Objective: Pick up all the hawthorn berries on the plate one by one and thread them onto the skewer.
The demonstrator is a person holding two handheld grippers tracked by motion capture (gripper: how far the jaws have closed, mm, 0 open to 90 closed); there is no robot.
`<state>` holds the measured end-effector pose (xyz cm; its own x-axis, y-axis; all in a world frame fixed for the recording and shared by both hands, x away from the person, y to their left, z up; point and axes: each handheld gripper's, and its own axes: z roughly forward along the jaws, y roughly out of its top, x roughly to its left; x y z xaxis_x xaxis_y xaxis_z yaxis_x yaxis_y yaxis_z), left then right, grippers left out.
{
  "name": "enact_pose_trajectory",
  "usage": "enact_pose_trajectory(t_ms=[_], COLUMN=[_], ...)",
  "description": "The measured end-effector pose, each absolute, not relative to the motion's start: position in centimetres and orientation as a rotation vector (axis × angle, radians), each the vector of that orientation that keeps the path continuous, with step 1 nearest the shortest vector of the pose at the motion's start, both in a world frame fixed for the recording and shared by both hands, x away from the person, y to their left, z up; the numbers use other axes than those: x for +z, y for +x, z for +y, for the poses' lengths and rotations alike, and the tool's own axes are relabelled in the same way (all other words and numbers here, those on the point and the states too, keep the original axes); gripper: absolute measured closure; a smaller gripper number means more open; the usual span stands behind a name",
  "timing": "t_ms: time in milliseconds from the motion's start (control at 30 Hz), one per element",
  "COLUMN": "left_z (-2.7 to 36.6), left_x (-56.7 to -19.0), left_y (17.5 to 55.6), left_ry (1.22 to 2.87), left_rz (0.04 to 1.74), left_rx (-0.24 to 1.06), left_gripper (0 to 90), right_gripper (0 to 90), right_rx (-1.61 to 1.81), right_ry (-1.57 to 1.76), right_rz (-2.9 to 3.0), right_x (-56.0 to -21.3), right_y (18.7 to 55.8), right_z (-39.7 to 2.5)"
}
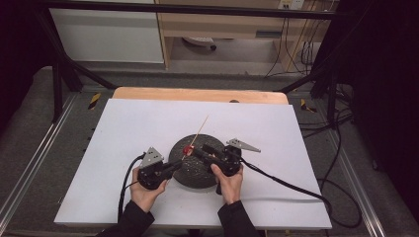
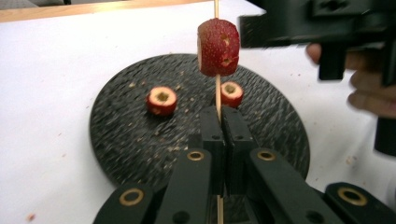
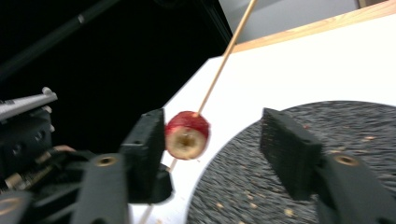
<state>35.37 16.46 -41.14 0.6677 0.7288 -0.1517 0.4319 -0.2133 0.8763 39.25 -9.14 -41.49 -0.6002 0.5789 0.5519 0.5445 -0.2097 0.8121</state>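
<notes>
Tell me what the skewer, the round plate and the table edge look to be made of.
Skewer: thin pale stick, probably bamboo or wood, matte tan.
Plate: black, rough ridged surface, matte; looks like slate or textured stoneware, hard to say which.
Table edge: light wood with warm grain, under a smooth white sheet that may be paper or plastic.

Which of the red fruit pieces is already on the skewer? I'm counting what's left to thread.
The largest piece, speared on the skewer held in the left gripper, above the plate. The other two lie loose on the plate.
</notes>
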Motion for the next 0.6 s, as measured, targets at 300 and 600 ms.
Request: enact_pose_trajectory(t_ms=[300, 600], left_z=[18.6, 20.5], left_x=[-41.9, -42.6], left_y=[34.5, 33.5], left_ry=[1.895, 1.948], left_rz=[0.903, 0.881], left_rx=[0.362, 0.34], left_gripper=[88.3, 88.2], right_gripper=[8.9, 4.1], right_rx=[1.71, 1.437], right_ry=[1.316, 1.231], right_rz=[2.152, 2.338], right_x=[-40.7, -40.3], right_y=[39.9, 40.2], right_z=[-11.4, -12.8])
